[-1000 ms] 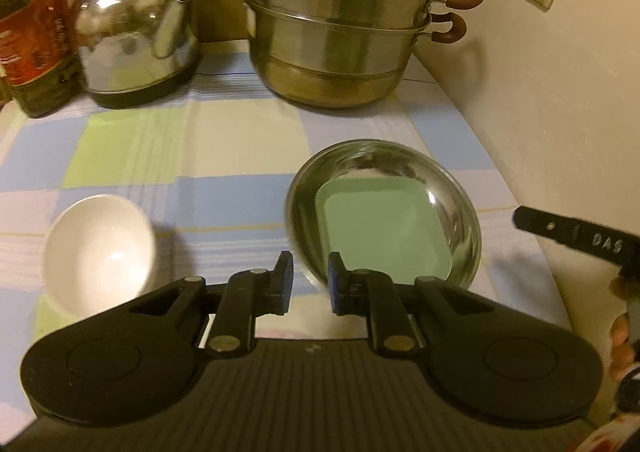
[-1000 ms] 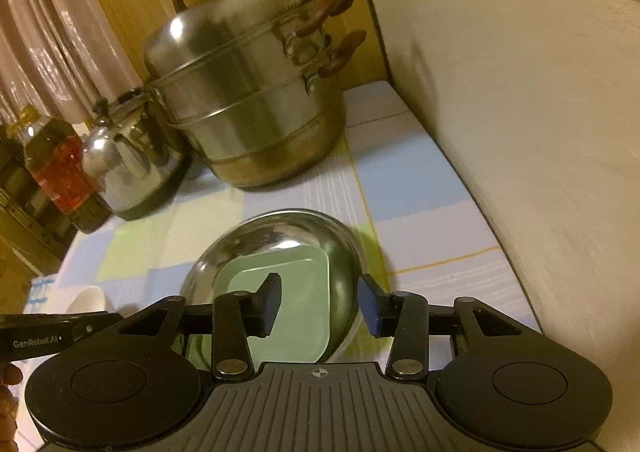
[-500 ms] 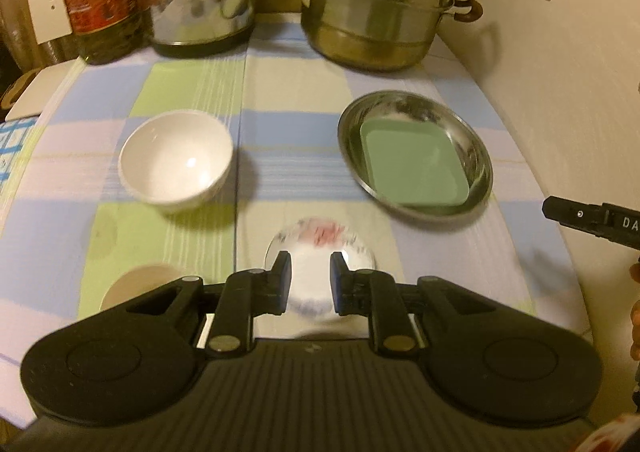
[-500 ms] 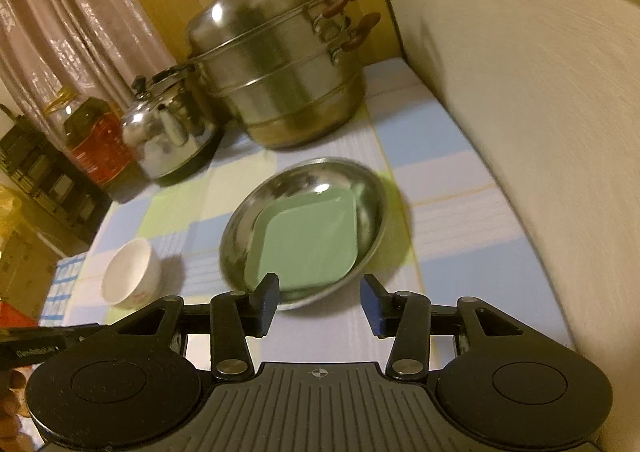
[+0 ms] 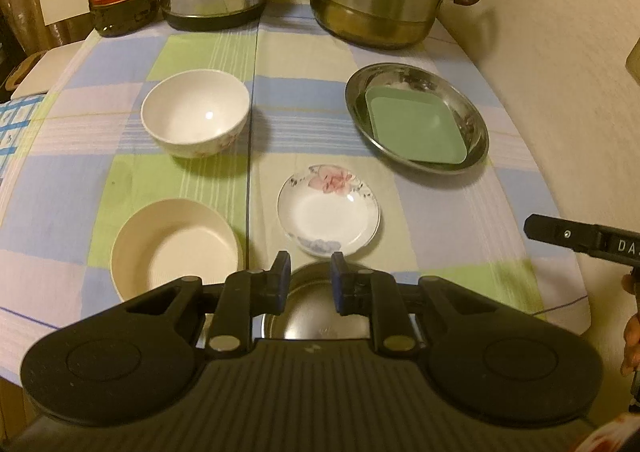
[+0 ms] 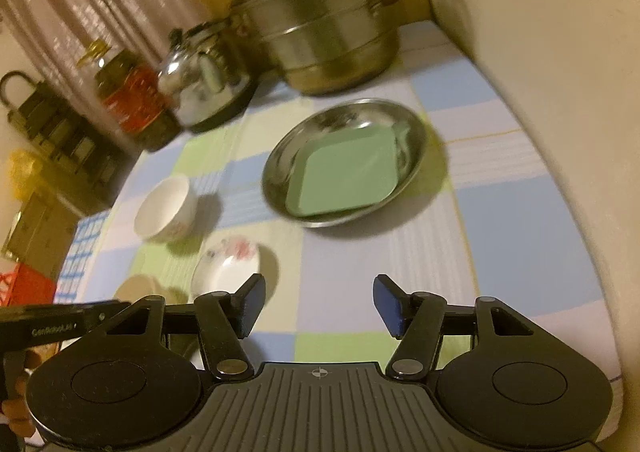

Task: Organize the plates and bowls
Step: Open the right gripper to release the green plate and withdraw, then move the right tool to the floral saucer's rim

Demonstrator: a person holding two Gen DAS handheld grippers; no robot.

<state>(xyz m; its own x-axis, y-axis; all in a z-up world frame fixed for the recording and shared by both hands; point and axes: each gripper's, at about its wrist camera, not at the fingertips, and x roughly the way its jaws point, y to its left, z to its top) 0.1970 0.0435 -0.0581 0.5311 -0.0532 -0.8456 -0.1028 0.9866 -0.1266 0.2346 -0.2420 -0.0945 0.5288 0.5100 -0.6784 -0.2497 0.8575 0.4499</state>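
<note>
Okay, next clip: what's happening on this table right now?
A person holds a gripper in each hand over a checked tablecloth, sorting dishes. Neither grips anything: the left gripper hovers nearly closed above a steel bowl, and the right gripper has just been opening, with nothing between its fingers. A green square plate already sits inside the steel dish; three other dishes lie separate.

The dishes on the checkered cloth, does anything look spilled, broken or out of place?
Nothing spilled or broken. One oddity: the green square plate sits skewed inside the round steel dish, corners riding up its wall. The other bowls stand upright and apart.
</note>
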